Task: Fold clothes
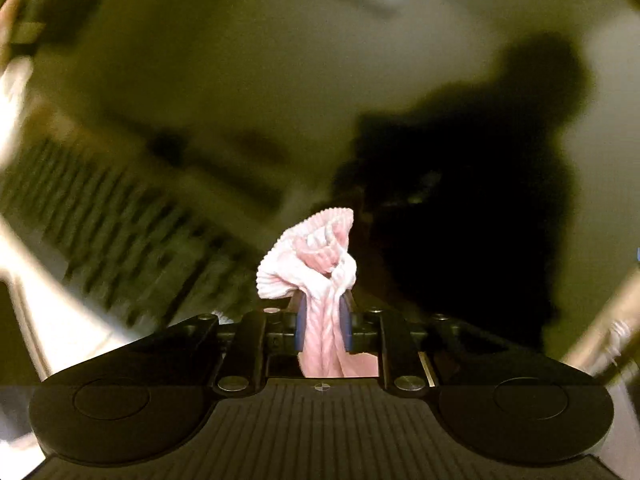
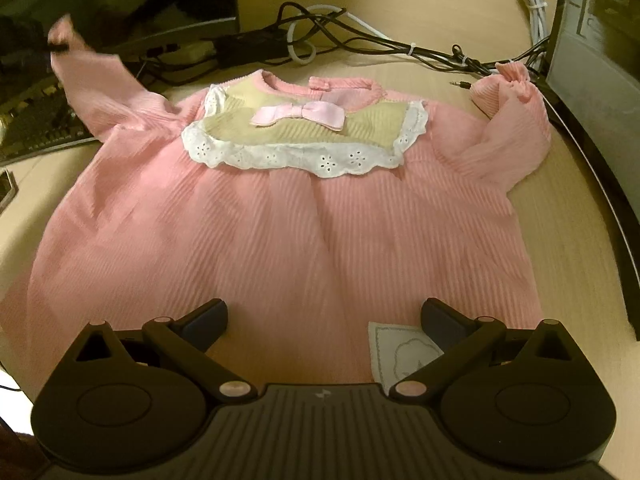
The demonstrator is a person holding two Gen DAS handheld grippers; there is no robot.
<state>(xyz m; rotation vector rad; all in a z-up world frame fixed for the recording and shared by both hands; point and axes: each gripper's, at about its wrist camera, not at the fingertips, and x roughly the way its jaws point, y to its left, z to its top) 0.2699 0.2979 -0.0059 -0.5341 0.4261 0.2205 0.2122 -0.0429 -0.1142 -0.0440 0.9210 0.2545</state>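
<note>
While the pink dress is spread face up on the counter, its sleeve cuff is clamped in the left tool; the right tool is held wide above the hem. Folding the sleeve inward is judged next.

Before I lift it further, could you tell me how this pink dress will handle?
Likely floppy: the sleeve bunches limply in the left tongs. Probably light, as the thin pleated dress lies flat. The bow may flop.
</note>
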